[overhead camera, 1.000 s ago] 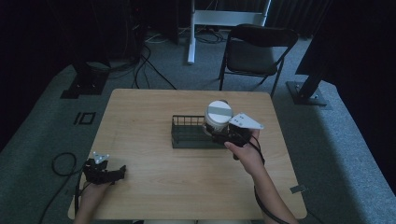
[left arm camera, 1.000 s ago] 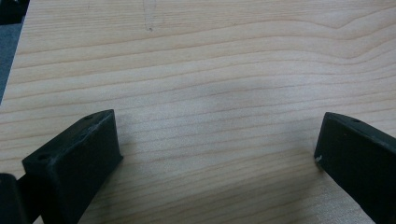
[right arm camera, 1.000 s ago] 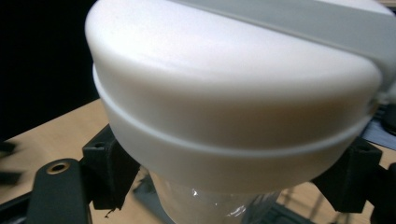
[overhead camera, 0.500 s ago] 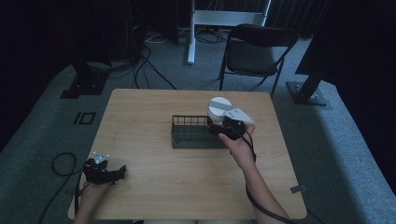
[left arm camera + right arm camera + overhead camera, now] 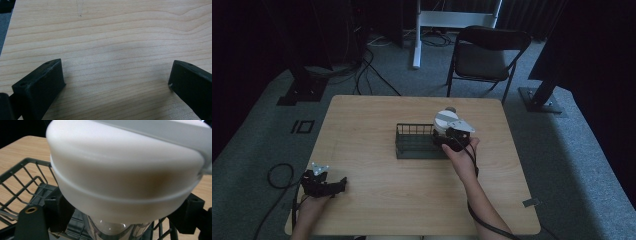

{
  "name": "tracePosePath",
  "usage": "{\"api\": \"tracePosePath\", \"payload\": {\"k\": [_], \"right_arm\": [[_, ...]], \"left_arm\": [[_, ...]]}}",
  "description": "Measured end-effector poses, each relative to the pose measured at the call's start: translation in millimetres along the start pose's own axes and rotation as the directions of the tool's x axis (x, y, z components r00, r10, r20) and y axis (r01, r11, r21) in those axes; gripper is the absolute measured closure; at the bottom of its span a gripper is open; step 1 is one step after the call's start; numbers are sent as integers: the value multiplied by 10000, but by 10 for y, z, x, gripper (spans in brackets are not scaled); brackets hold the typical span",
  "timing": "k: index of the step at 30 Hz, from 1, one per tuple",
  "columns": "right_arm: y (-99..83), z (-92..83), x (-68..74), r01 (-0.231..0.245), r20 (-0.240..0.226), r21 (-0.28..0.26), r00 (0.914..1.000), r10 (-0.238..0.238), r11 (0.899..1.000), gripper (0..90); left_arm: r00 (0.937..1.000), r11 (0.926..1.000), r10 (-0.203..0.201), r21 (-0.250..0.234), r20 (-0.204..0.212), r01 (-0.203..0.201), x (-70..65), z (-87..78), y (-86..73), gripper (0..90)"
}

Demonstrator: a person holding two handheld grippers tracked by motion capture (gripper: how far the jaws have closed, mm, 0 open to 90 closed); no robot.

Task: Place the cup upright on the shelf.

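The right claw (image 5: 447, 139) is clamped on a white-lidded container (image 5: 125, 170) at the wire basket (image 5: 414, 142); the left claw (image 5: 337, 185) rests spread apart on the table (image 5: 377, 200).

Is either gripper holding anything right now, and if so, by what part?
The right gripper grips a white-capped container by its clear neck just under the cap, over the wire basket. The left gripper is open, holding nothing.
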State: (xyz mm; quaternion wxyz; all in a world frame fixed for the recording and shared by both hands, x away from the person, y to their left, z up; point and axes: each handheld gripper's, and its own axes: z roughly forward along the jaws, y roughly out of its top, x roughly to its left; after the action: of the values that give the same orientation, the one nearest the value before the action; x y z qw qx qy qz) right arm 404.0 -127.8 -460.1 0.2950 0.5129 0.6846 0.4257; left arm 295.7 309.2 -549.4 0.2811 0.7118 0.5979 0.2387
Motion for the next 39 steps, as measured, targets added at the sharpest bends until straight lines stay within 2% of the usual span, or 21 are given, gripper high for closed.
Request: {"api": "tracePosePath", "payload": {"k": [10,15,20,29,33,34,39], "right_arm": [[-84,70,63,-26,530,114,9986,20,9999,186],[-115,108,103,130,559,253,9983,-144,9996,186],[-147,134,94,-62,708,318,9975,39,9995,186],[-193,133,140,383,984,136,9944,-395,9992,186],[-215,134,150,330,1087,12,9935,-329,9995,184],[-234,142,152,476,1152,-31,9922,-469,9989,182],[-248,146,123,447,823,-160,9957,-433,9989,157]], "left_arm": [[10000,10000,-2,-1,0,2,0,0,0,2],[10000,10000,0,-2,0,0,0,0,0,3],[10000,10000,-2,-1,-1,2,0,0,0,3],[10000,10000,-1,-1,-1,1,0,0,0,2],[10000,10000,-4,-2,0,4,0,0,0,2],[10000,10000,0,-1,0,0,0,0,0,2],[10000,10000,-1,-1,0,1,0,0,0,2]]}}
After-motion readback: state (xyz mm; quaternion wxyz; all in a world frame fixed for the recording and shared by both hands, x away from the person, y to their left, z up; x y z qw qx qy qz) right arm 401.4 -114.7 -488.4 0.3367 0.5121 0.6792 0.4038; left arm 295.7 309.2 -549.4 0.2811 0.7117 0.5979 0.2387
